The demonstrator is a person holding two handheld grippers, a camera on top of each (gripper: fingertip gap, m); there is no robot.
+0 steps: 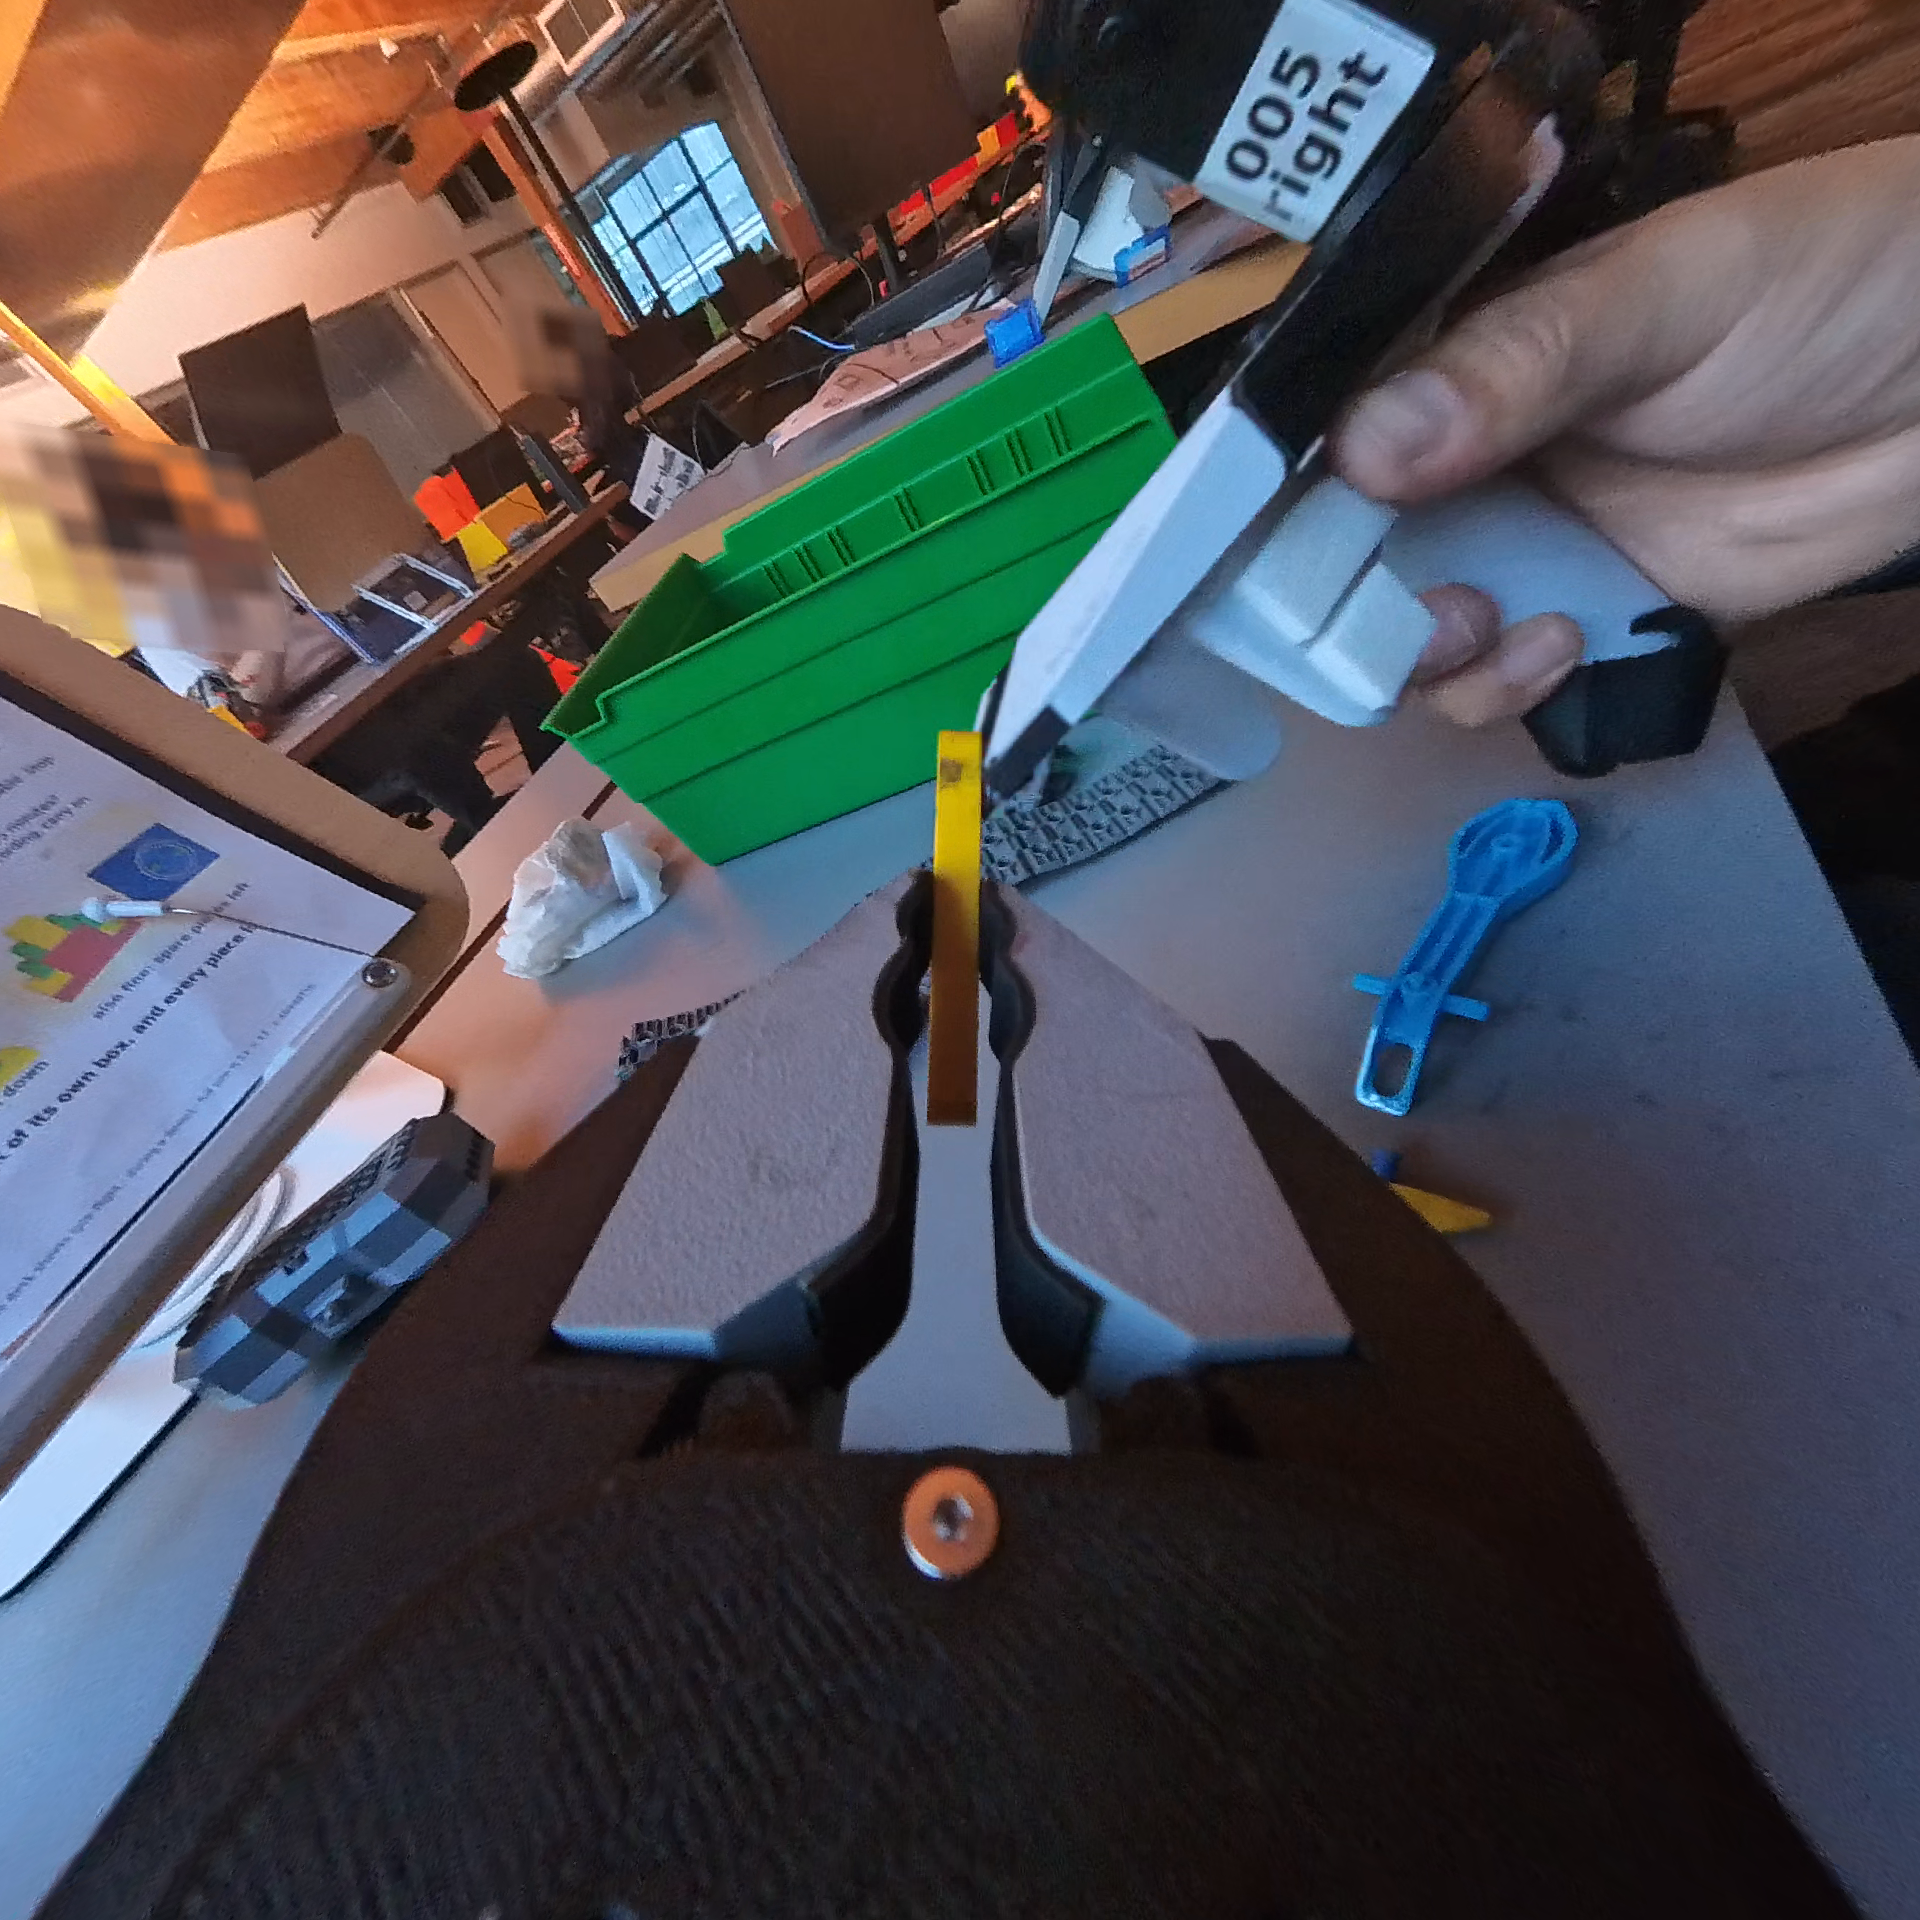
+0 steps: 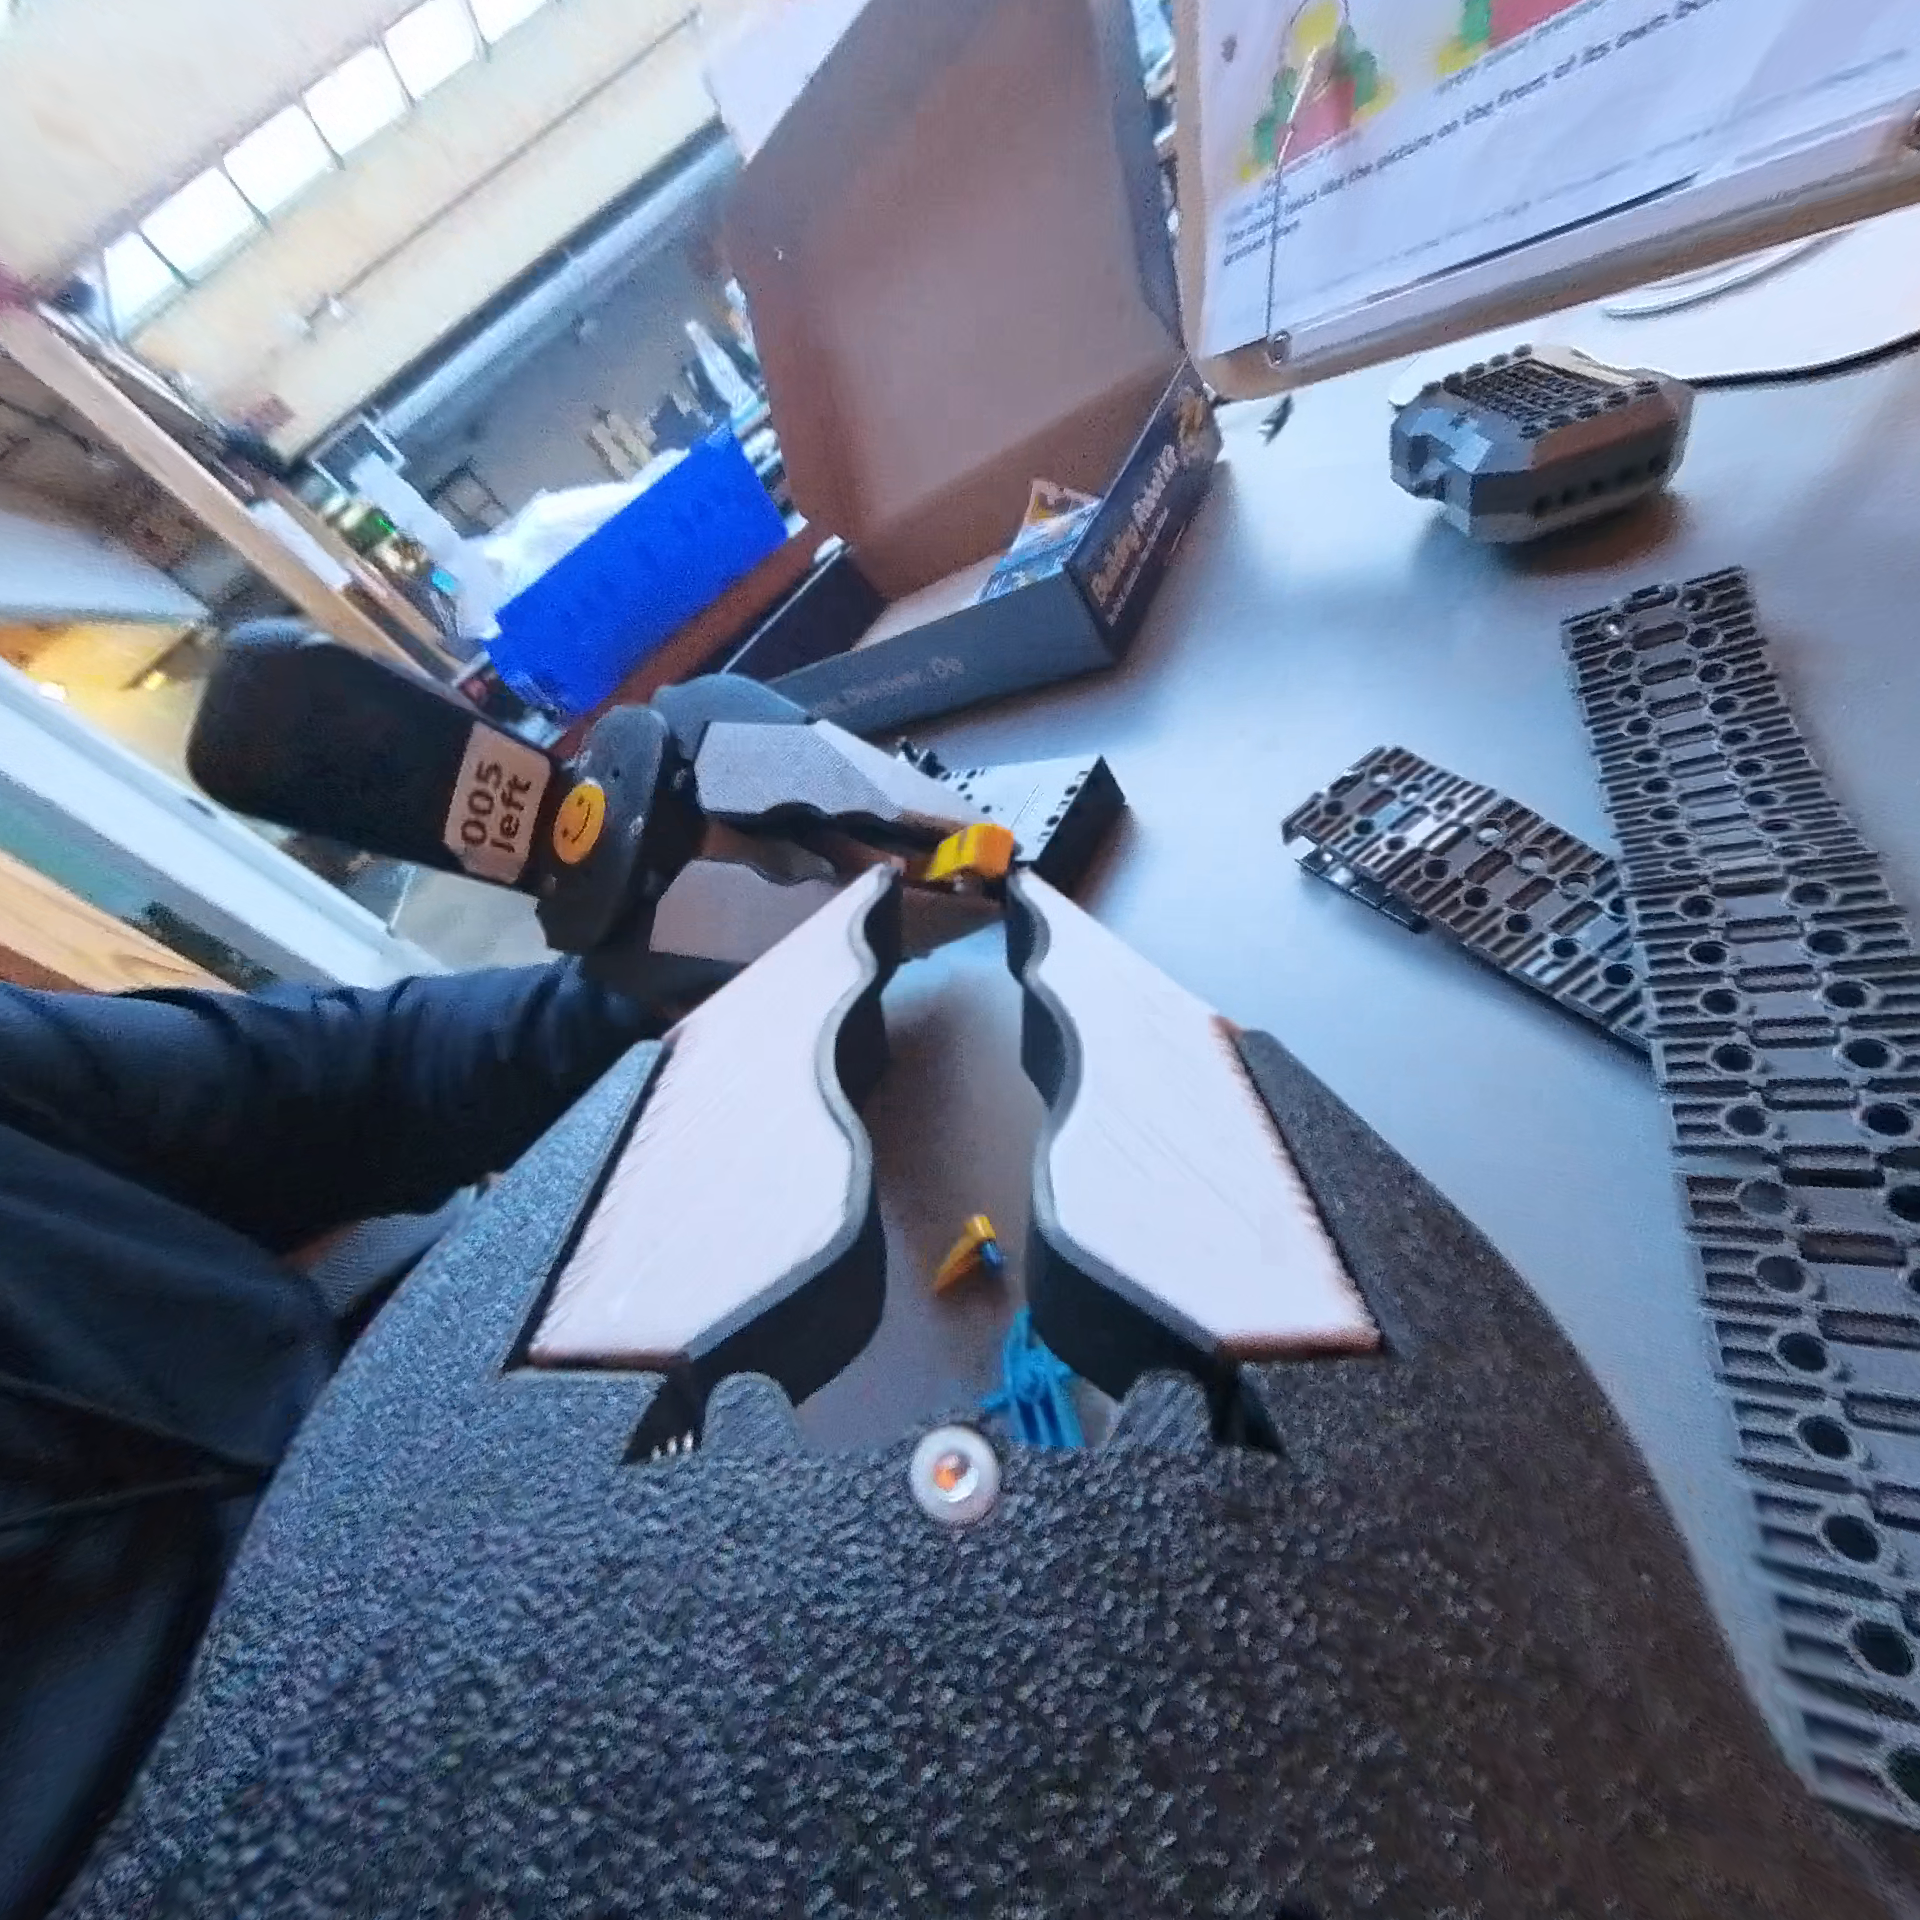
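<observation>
My left gripper [image 1: 951,899] is shut on a flat yellow piece [image 1: 957,821] that stands upright between its jaws and sticks out past the tips. My right gripper [image 2: 953,891] is open, its tips just short of the same yellow piece [image 2: 971,854]. Nothing is between its jaws. In the left wrist view the right gripper [image 1: 1016,761], held by a hand [image 1: 1662,416], reaches down beside the top of the yellow piece, over a grey track strip [image 1: 1091,816]. In the right wrist view the left gripper [image 2: 894,831] comes in from the left, with a black brick [image 2: 1055,805] right behind it.
A green bin [image 1: 862,634] stands behind the grippers. A blue plastic tool [image 1: 1455,935], a small yellow piece [image 1: 1439,1207] and crumpled tissue [image 1: 582,899] lie on the grey table. Track strips [image 2: 1766,1091], a grey brick-built block [image 2: 1538,442], a box [image 2: 987,649] and an instruction board [image 1: 156,1018] surround them. Less than 4 cm separates the two grippers' tips.
</observation>
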